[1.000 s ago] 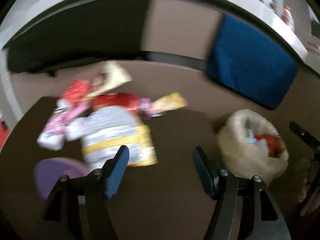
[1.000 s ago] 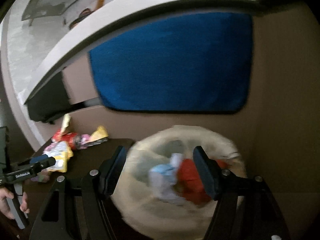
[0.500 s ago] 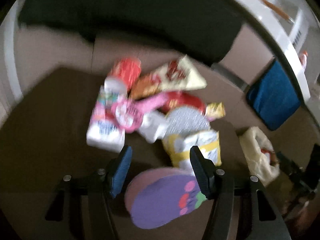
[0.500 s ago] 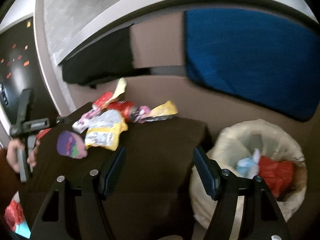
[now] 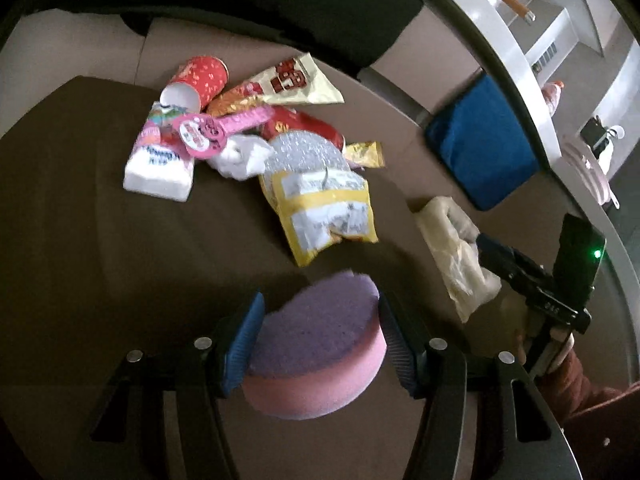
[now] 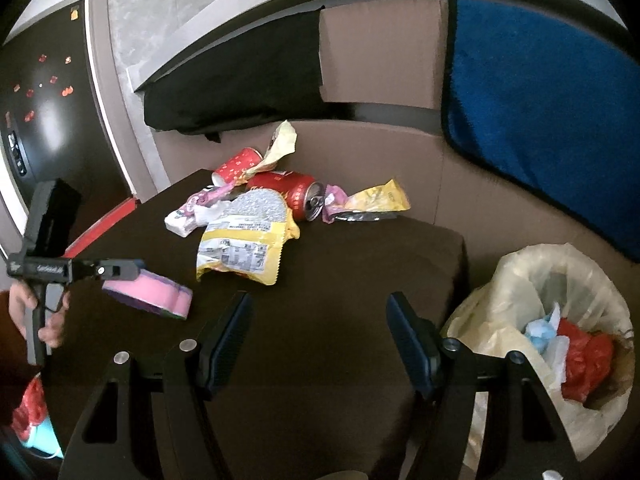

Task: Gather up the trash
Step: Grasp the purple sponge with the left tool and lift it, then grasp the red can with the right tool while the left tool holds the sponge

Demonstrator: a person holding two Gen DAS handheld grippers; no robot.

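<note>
Left gripper (image 5: 320,340) swung from the bin (image 6: 560,280) to the sponge (image 5: 320,340) at lower centre, jaws narrowed around it, contact unclear; right gripper (image 6: 320,336) wide, empty. Pickup starting.

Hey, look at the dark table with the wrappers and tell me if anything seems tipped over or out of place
Yes. A red paper cup and a red drink can both lie on their sides in the litter pile, and the yellow snack bag is torn open. The pink and purple sponge sits apart from the pile, between the left gripper's jaws.
</note>
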